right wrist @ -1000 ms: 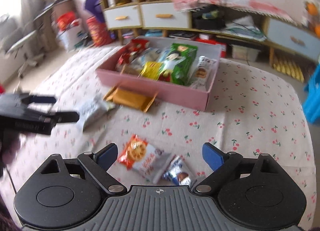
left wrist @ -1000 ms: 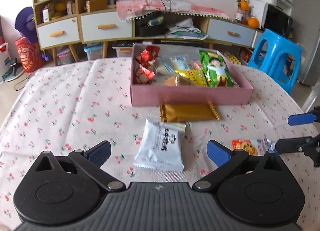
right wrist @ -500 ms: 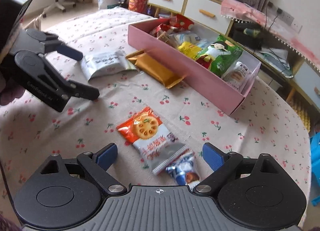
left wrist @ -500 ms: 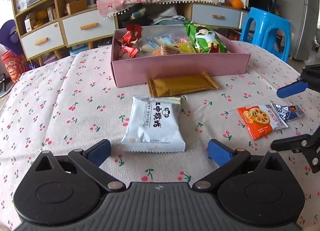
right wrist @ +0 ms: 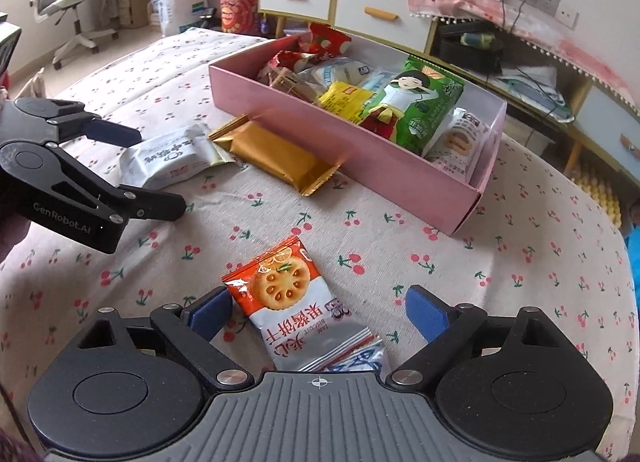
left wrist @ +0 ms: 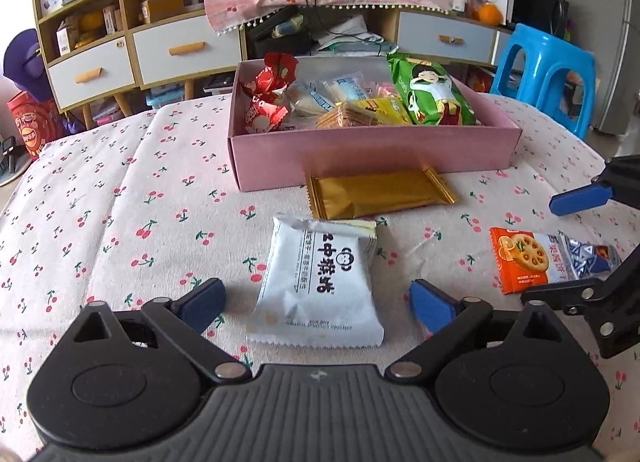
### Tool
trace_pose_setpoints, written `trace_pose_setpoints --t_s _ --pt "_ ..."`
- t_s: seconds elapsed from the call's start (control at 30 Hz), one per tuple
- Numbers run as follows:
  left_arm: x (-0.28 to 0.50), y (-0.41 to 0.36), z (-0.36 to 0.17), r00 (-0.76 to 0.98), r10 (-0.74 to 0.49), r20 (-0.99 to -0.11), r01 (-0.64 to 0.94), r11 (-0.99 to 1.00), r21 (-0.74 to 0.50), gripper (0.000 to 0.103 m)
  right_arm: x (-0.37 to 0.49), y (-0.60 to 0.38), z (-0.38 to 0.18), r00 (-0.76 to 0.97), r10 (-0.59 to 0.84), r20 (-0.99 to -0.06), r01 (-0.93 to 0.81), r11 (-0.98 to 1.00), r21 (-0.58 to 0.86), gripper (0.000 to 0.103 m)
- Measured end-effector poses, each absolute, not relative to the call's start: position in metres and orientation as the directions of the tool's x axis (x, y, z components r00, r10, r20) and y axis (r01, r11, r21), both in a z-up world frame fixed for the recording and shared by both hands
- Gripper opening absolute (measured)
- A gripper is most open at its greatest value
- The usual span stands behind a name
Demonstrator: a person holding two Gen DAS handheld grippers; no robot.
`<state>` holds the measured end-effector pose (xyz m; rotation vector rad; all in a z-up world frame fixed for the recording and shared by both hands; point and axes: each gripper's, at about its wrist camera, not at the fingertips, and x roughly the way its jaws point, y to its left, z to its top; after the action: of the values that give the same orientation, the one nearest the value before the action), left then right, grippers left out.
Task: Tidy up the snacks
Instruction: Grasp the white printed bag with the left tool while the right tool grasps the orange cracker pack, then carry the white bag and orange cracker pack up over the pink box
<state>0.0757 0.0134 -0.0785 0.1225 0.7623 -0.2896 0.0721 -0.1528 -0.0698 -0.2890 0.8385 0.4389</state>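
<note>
In the right wrist view the small blue packet (right wrist: 366, 360) is mostly hidden, tucked under the orange cracker packet (right wrist: 296, 306) and behind the right gripper's body at the lower edge. The left gripper (right wrist: 120, 169) is cut off by the left edge there. In the left wrist view the right gripper (left wrist: 588, 242) runs off the right edge. The pink box (left wrist: 372, 153) wall hides its snacks' lower parts, and their small print is unreadable.

Two black handheld grippers with blue finger pads

Left gripper (left wrist: 316, 304): matte black linkage arms, round silver pivot screws, ribbed grey housing at 6 o'clock; right gripper (right wrist: 318, 312): same build, small crosshair mark on its housing; "GenRobot.AI" in white lettering on the left one's side at 9 o'clock.
</note>
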Motion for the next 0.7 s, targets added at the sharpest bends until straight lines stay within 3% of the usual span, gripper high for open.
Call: trace_pose_setpoints --t_s 0.1,0.37,0.47,0.53,0.7 --pt "0.078 0.013 -0.077 0.685 -0.217 -0.695 0.299 0.954 -0.004 0.088 0.073 -0.149 -0.068 0.583 0.268 -0.767 -0.487 0.871 -0.065 0.085" --pt "0.081 0.016 -0.072 0.678 -0.221 -0.701 0.279 0.96 -0.033 0.07 0.075 -0.144 -0.064 0.536 0.318 -0.782 -0.502 0.865 0.008 0.048" --pt "0.083 0.016 -0.069 0.669 -0.213 -0.712 0.267 0.963 -0.037 0.064 0.074 -0.141 -0.063 0.529 0.317 -0.787 -0.502 0.865 0.01 0.044" --pt "0.084 0.017 -0.067 0.66 -0.22 -0.718 0.264 0.963 -0.052 0.054 0.075 -0.141 -0.061 0.52 0.313 -0.795 -0.496 0.868 0.017 0.043" --pt "0.086 0.018 -0.063 0.64 -0.238 -0.731 0.252 0.963 -0.093 0.05 0.078 -0.141 -0.059 0.502 0.3 -0.811 -0.456 0.889 0.047 0.042"
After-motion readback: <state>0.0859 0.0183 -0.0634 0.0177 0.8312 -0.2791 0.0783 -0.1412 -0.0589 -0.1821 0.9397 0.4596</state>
